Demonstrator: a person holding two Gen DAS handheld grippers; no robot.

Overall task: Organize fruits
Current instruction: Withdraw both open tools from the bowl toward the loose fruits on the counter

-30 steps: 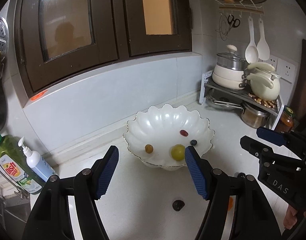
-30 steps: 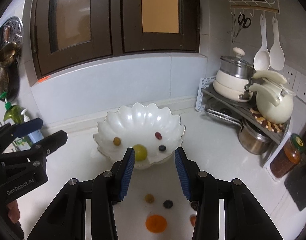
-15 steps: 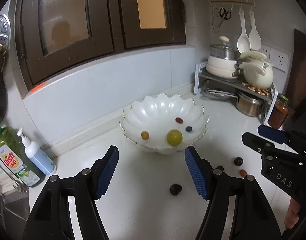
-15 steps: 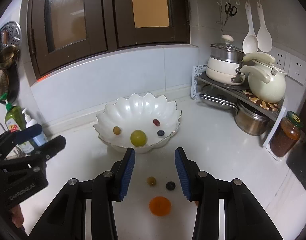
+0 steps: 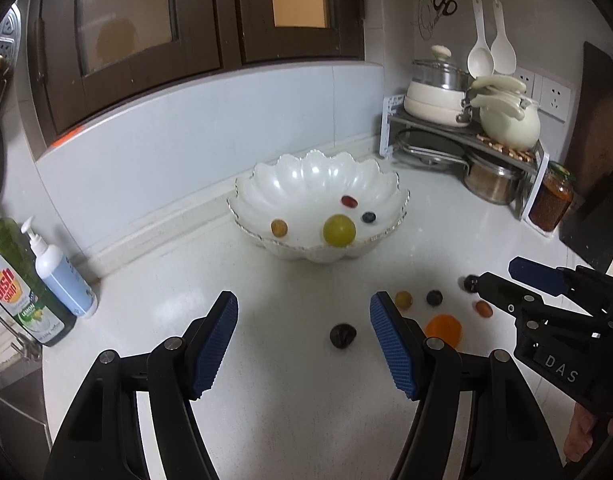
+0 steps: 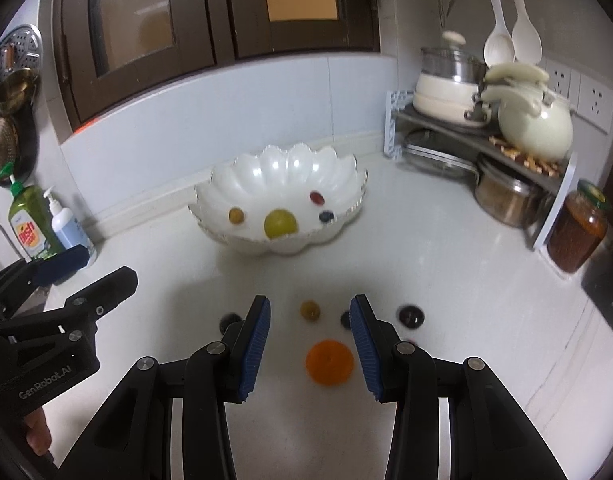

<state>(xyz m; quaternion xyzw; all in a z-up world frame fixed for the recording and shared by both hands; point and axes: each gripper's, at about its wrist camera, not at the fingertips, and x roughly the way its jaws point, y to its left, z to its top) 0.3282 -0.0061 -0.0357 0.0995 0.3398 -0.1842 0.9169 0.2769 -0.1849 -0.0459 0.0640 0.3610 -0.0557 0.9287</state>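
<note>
Spreading pale and glossy, the desk (image 5: 266, 380) offered open room between the scalloped white bowl (image 5: 302, 178) near the back wall and the loose fruit nearer the camera. Both grippers hung above it with nothing held: the left hand-held gripper (image 5: 303, 340) stood wide, a dark wrinkled fruit (image 5: 342, 335) lying between its ribbed blue pads (image 5: 212, 346); the right hand-held gripper (image 6: 310, 348) stood narrower, framing a flat orange fruit (image 6: 329, 361) and a small yellow-brown one (image 6: 309, 309). Inside the bowl sat a smooth green-yellow ball (image 5: 339, 230), a red berry (image 5: 349, 201) and a blue one (image 5: 369, 217). A metal rack (image 6: 546, 184) of pots crowded the right corner.
</note>
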